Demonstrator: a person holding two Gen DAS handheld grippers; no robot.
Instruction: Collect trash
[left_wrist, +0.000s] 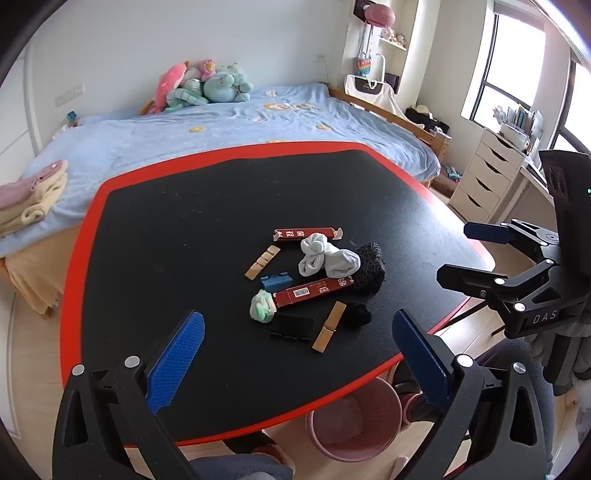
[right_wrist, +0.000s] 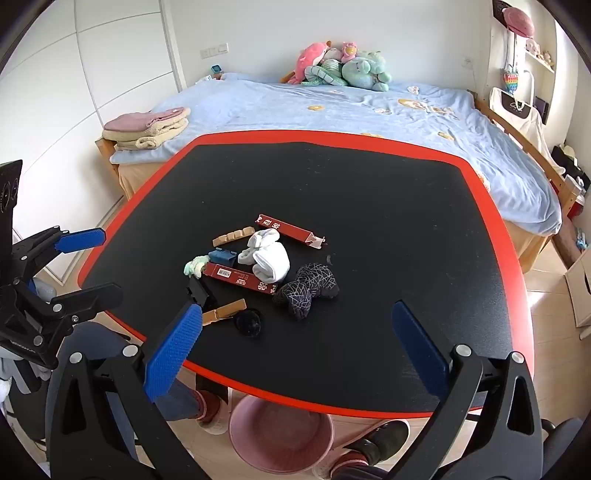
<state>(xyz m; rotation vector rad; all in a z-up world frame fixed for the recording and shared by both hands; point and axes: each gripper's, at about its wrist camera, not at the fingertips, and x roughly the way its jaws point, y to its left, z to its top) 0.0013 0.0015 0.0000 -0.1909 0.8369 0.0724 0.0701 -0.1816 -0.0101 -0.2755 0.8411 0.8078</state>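
A pile lies mid-table on the black table (left_wrist: 166, 229) (right_wrist: 388, 206): two red paper boxes (left_wrist: 308, 233) (left_wrist: 314, 291) (right_wrist: 288, 227) (right_wrist: 236, 277), a white sock bundle (left_wrist: 327, 256) (right_wrist: 267, 254), a dark patterned sock (left_wrist: 369, 267) (right_wrist: 308, 288), a green-white wad (left_wrist: 261, 306) (right_wrist: 195, 266), wooden clips (left_wrist: 328, 326) (right_wrist: 225, 312), a blue clip (left_wrist: 275, 281) (right_wrist: 221, 256), a black binder clip (left_wrist: 291, 326) (right_wrist: 201, 291) and a small black ball (left_wrist: 356, 314) (right_wrist: 249, 321). My left gripper (left_wrist: 295, 354) (right_wrist: 86, 266) is open and empty, near the pile. My right gripper (right_wrist: 295, 350) (left_wrist: 469, 254) is open and empty.
A pink waste bin (left_wrist: 354, 424) (right_wrist: 280, 435) stands on the floor under the table's near edge, beside a person's feet. A bed (left_wrist: 221, 129) (right_wrist: 351, 107) with plush toys and folded towels lies beyond the table. White drawers (left_wrist: 484, 173) stand at the right.
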